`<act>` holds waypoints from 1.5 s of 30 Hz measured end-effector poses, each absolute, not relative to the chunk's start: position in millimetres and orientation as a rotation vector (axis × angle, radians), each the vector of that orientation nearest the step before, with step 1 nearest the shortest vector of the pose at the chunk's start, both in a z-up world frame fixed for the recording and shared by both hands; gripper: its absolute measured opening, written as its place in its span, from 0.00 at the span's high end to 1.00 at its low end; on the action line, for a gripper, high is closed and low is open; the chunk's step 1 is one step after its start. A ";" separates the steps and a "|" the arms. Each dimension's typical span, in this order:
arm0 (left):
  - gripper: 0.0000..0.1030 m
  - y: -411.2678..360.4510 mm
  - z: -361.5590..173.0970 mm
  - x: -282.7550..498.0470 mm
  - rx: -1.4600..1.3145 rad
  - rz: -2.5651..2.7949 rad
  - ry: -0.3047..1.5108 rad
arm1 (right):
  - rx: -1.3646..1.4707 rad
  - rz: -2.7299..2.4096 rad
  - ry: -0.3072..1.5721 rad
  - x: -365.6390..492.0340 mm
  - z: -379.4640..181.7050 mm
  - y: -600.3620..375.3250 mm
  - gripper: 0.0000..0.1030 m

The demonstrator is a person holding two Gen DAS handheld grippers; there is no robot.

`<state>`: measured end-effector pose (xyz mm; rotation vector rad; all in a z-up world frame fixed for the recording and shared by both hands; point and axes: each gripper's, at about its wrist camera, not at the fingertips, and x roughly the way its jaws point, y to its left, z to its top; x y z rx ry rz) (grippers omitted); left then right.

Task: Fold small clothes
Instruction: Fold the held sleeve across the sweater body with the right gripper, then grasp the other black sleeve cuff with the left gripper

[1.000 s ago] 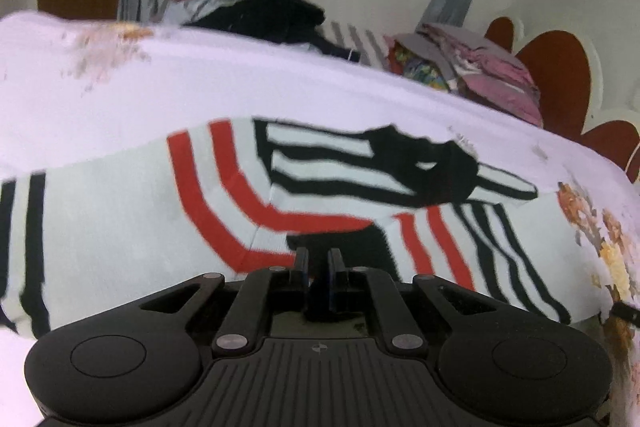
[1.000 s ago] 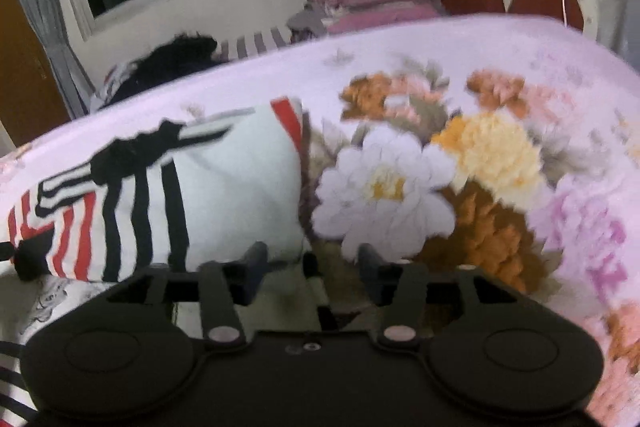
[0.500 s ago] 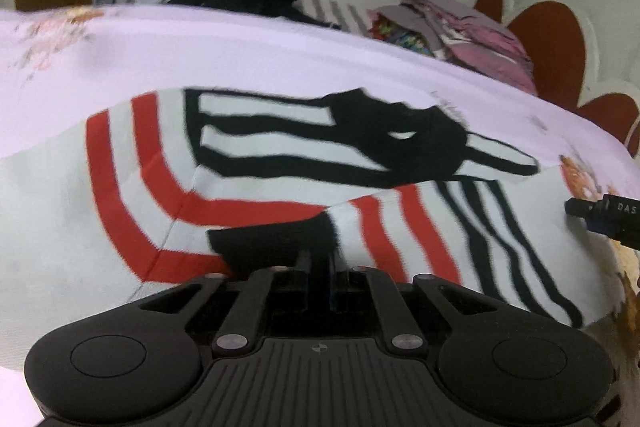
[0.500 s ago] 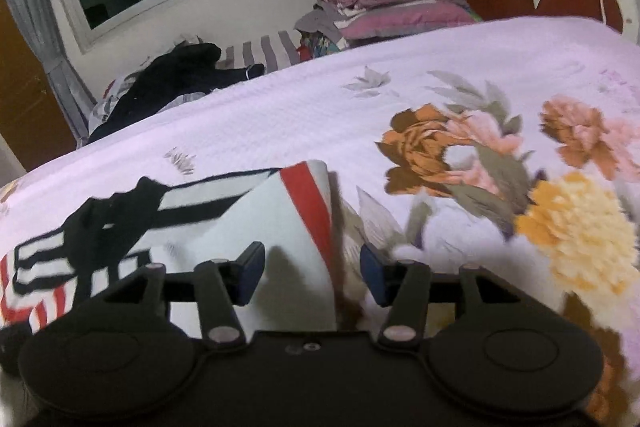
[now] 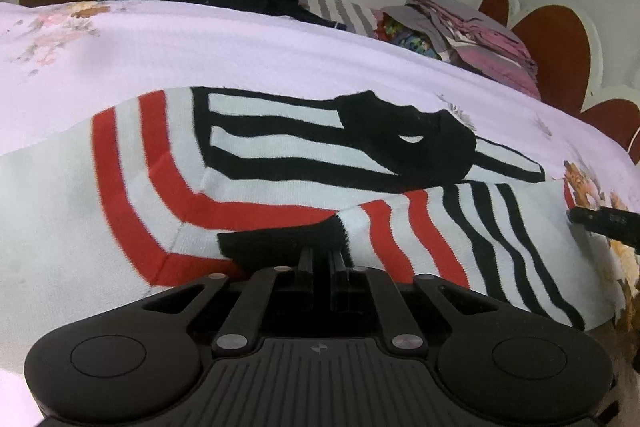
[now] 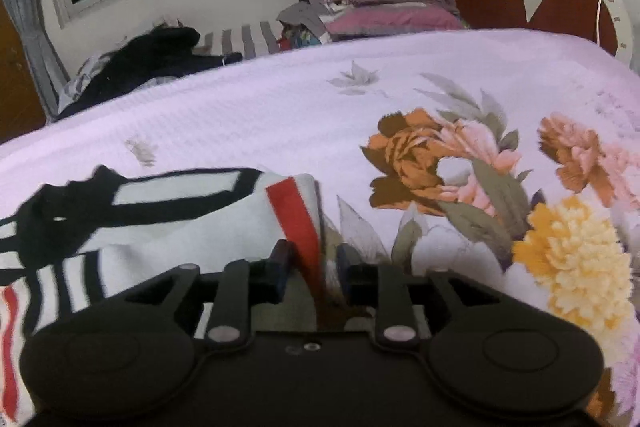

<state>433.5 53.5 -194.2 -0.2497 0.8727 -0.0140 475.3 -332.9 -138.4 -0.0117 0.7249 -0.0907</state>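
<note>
Two grips on one soft, light sweater: my left gripper clenched on its black cuff, my right gripper parted astride its red-striped edge.

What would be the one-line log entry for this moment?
left gripper: shut on sweater cuff | right gripper: open, straddling red-edged hem | striped sweater: flat on floral bedspread | fold: not finished

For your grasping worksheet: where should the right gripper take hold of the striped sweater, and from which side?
Grip the red-banded edge of the sweater, coming from the bed's near side. That edge stands up off the floral bedspread, and the right gripper has its open jaws on either side of it.
</note>
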 end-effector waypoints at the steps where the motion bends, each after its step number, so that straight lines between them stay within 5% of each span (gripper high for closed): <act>1: 0.93 54.6 -191.9 431.2 -0.247 -0.010 0.876 | -0.018 -0.076 0.716 468.8 -134.2 -329.2 0.74; 6: 0.91 66.5 -180.3 413.4 -0.245 0.030 0.893 | -0.049 0.045 0.682 427.6 -119.5 -294.8 0.56; 8: 0.64 73.4 -175.5 404.5 -0.245 0.049 0.895 | -0.054 0.087 0.692 415.5 -119.0 -279.6 0.56; 9: 0.26 77.5 -172.6 399.0 -0.242 0.074 0.891 | -0.045 0.108 0.693 408.7 -118.3 -272.3 0.56; 10: 0.06 82.3 -167.8 390.1 -0.236 0.107 0.863 | -0.038 0.131 0.694 402.1 -117.8 -264.6 0.56; 45: 0.05 306.0 -175.2 242.5 -0.445 0.538 0.781 | -0.194 0.345 0.783 394.4 -158.2 -58.6 0.50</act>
